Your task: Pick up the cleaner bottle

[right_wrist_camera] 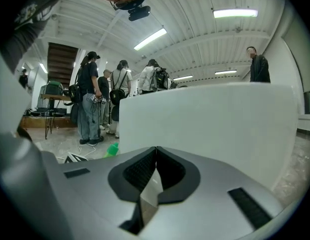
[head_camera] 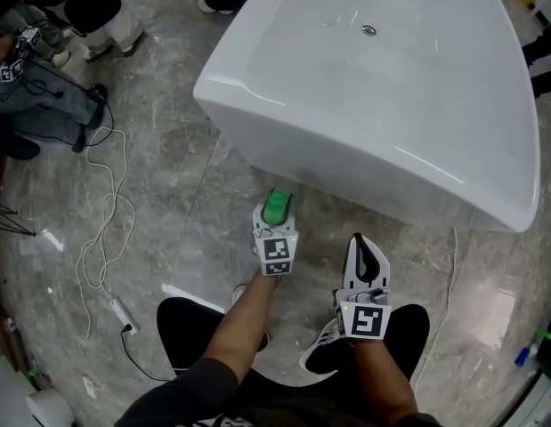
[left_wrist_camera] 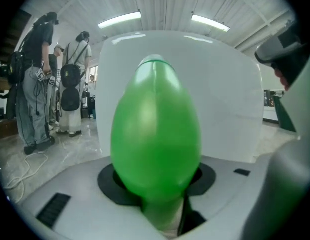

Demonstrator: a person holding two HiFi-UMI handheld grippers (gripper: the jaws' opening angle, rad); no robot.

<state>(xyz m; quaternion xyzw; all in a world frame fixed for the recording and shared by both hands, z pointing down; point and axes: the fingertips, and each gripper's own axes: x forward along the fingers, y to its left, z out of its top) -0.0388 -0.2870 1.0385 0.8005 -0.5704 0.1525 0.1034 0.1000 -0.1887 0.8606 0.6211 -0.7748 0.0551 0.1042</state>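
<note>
Grey marble floor (head_camera: 182, 238) by the bathtub (head_camera: 373, 87): left tongs (head_camera: 276, 210) grip the cleaner bottle (left_wrist_camera: 155, 134); hold firm, lift it level. Right tongs (right_wrist_camera: 155, 154) sit closed, empty.

Bright green cleaner bottle (head_camera: 278, 210), plain and glossy; left gripper (head_camera: 276, 205) and right gripper (head_camera: 360, 245) pale grey-white with black pads; marker cube (head_camera: 276, 257) on each patterned in black-and-white squares; bathtub (head_camera: 382, 105) gloss white with a small silver drain (head_camera: 368, 30); floor (head_camera: 168, 221) grey stone veined with paler streaks; white cable (head_camera: 104, 238) looping near the floor's left edge; black trousers (head_camera: 188, 327) at the bottom edge.
</note>
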